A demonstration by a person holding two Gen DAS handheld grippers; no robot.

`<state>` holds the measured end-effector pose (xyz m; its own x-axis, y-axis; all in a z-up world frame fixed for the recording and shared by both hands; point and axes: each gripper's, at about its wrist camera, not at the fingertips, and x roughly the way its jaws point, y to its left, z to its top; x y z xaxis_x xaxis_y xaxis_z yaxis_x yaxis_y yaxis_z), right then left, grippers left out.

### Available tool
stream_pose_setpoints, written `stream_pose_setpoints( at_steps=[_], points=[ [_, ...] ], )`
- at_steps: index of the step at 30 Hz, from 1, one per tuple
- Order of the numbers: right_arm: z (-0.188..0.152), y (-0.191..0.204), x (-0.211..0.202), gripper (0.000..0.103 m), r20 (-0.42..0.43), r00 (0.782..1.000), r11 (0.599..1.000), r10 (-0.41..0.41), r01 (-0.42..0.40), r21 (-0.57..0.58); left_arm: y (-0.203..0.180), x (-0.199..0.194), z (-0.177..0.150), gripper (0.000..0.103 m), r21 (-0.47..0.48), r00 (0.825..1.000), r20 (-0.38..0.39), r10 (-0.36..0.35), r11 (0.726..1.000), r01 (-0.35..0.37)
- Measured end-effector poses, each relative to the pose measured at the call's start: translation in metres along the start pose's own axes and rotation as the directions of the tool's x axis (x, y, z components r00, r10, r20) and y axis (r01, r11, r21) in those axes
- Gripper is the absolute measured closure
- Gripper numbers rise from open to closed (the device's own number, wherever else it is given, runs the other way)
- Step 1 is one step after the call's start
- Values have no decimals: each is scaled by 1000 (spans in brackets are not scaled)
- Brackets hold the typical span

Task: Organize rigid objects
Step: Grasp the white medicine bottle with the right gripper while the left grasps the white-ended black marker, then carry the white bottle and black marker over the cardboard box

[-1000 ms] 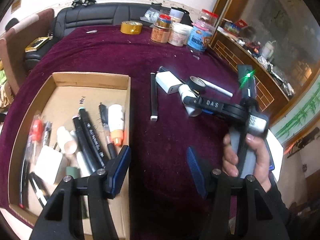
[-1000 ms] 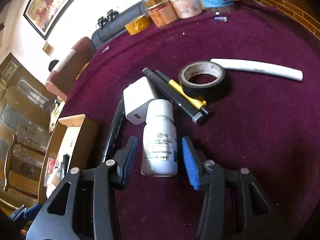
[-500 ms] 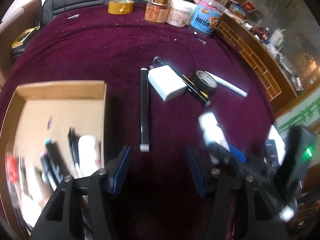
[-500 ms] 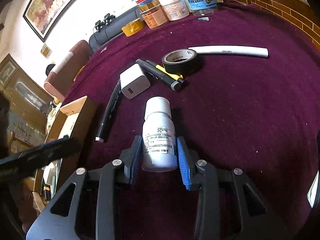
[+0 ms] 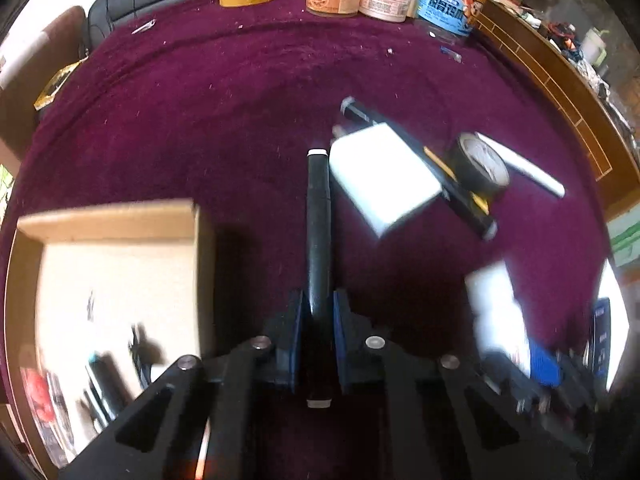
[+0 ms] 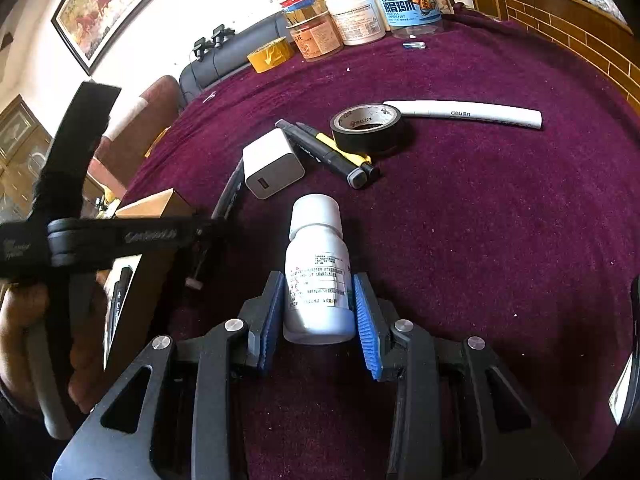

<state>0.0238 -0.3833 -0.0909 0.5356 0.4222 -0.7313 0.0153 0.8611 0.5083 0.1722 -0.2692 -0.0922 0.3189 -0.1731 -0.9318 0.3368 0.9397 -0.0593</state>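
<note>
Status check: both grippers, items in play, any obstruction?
Left gripper shut on long black marker pen. Right gripper clamped on white plastic pill bottle. White charger block beside pen; nothing blocking.

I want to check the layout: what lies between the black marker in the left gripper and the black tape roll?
In the left wrist view, the white charger lies beside the black marker, then two crossed pens, then the tape roll.

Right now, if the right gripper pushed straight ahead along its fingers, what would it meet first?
The right gripper is shut on the white bottle. Straight ahead lies bare maroon cloth, then probably the dark marker's grey end; depth is uncertain.
</note>
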Motion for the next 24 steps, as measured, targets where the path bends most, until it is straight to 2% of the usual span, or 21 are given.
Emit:
stream_pose_setpoints(
  at_steps=[7,9,12,17,21,24],
  points=[
    [0,1,0,69,0,1000,1000,1,-1,1,-12,-31,-76,90,51,1000,-19,-11,999,12],
    [0,1,0,69,-2,1000,1000,3,-3,0,-13,-36,-85,89,55,999,-14,-29,998,30],
    [0,1,3,69,-18,1000,1000,9,-9,-2,-10,-38,-83,89,36,999,-2,-47,998,47],
    [-2,0,3,69,-17,1000,1000,12,-12,2,-17,-32,-75,89,48,1000,21,6,999,-7],
    [-3,4,3,69,-16,1000,1000,-3,3,-18,-23,-31,-80,90,49,999,37,8,999,-10],
    [-5,7,-2,69,7,1000,999,7,-7,-38,-18,-39,-92,90,18,996,43,-80,997,79]
  ],
)
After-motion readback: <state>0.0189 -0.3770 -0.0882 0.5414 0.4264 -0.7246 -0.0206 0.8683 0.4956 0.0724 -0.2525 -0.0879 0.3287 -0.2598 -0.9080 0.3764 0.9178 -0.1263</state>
